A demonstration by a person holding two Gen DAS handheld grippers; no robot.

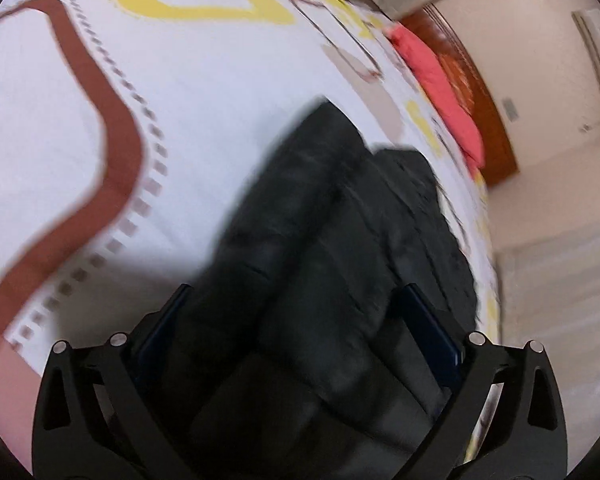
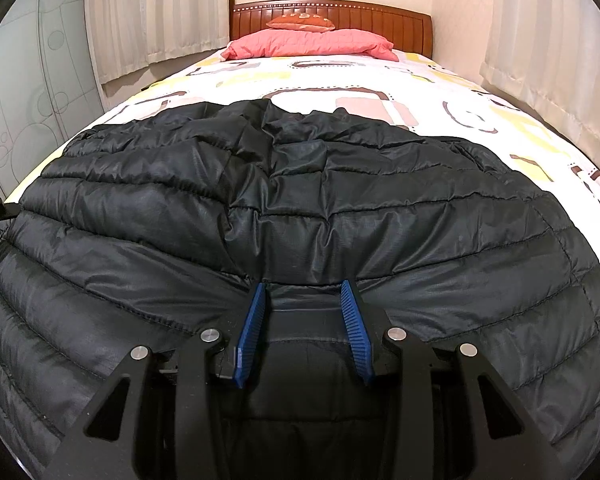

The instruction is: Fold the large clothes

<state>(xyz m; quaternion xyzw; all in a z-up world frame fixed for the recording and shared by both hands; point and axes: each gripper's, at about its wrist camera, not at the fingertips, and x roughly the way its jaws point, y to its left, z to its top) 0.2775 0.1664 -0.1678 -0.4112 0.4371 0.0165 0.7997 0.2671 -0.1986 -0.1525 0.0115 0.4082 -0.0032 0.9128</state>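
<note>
- My black quilted jacket (image 2: 300,200) lies spread across the near end of the patterned bedsheet (image 2: 380,76).
- My right gripper (image 2: 306,292) pinches its near hem fold between narrow blue pads.
- My left gripper (image 1: 296,300) gapes wide over jacket fabric, gripping nothing.
- A pink pillow (image 2: 312,44) sits far off.

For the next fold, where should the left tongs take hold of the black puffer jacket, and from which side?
Probably the jacket's outer left edge, approached from that side, low along the bed. The jacket lies spread flat, so only its edge offers a lip. The left tongs are open wide over it; the right tongs pinch the near hem.
</note>
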